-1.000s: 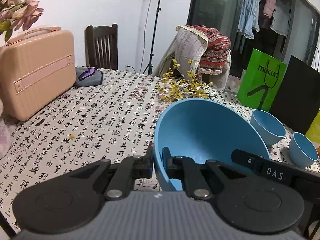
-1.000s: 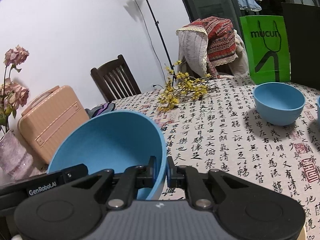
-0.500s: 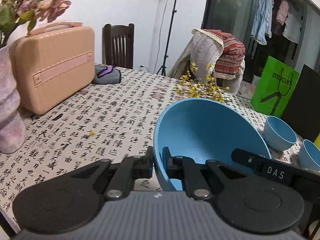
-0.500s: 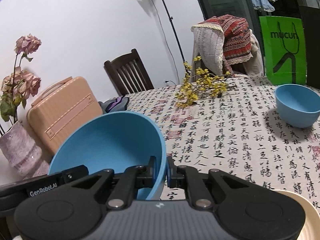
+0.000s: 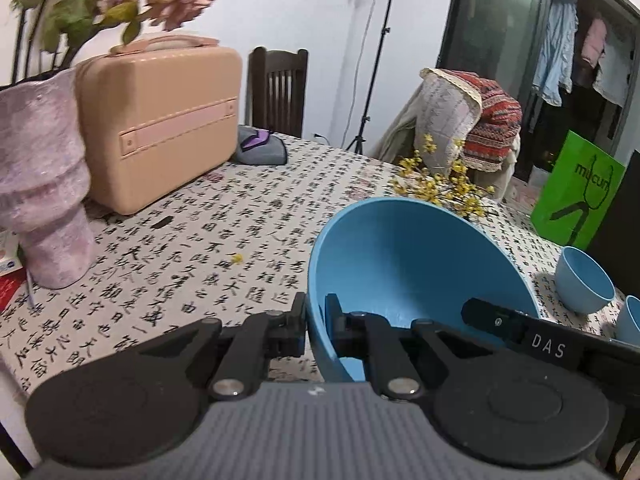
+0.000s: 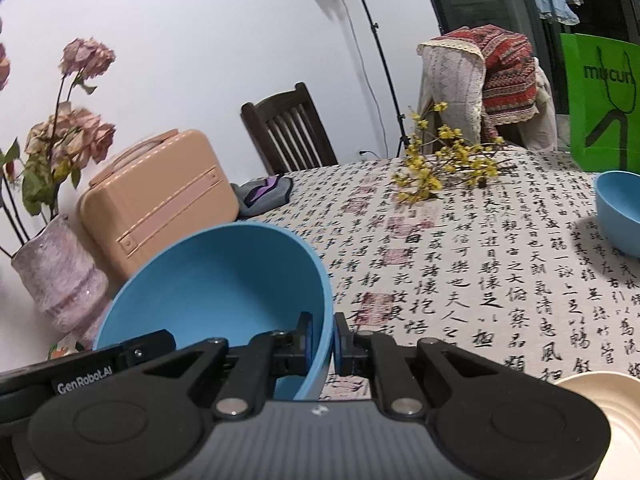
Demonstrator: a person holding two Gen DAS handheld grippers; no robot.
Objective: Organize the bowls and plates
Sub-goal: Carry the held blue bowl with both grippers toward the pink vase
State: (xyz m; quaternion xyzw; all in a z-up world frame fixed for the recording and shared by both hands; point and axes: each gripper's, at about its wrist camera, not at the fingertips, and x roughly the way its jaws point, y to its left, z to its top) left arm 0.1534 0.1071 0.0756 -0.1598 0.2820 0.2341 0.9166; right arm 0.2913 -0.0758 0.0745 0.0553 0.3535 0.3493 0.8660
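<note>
A large blue bowl point(image 5: 408, 264) hangs above the table, held from both sides. My left gripper point(image 5: 316, 320) is shut on its left rim, and my right gripper point(image 6: 322, 340) is shut on the right rim of the same large blue bowl point(image 6: 224, 280). In the left wrist view the other gripper's black body reaches in at the bowl's right. Two small blue bowls point(image 5: 584, 284) stand at the table's far right, the second small bowl point(image 5: 630, 320) cut off by the frame. One small blue bowl point(image 6: 620, 208) shows in the right wrist view. A cream plate point(image 6: 600, 392) lies near the lower right corner.
On the calligraphy-print tablecloth point(image 5: 224, 240) stand a peach case point(image 5: 160, 128), a pink vase point(image 5: 44, 200) with dried flowers, a grey pouch point(image 5: 260, 148) and yellow flower sprigs point(image 5: 444, 184). A green bag point(image 5: 576, 192) and a dark chair point(image 5: 276, 88) stand beyond the table.
Both grippers have carried the large blue bowl leftward over the table. The vase and case have come into view at the left, and the small bowls have slid toward the right edge.
</note>
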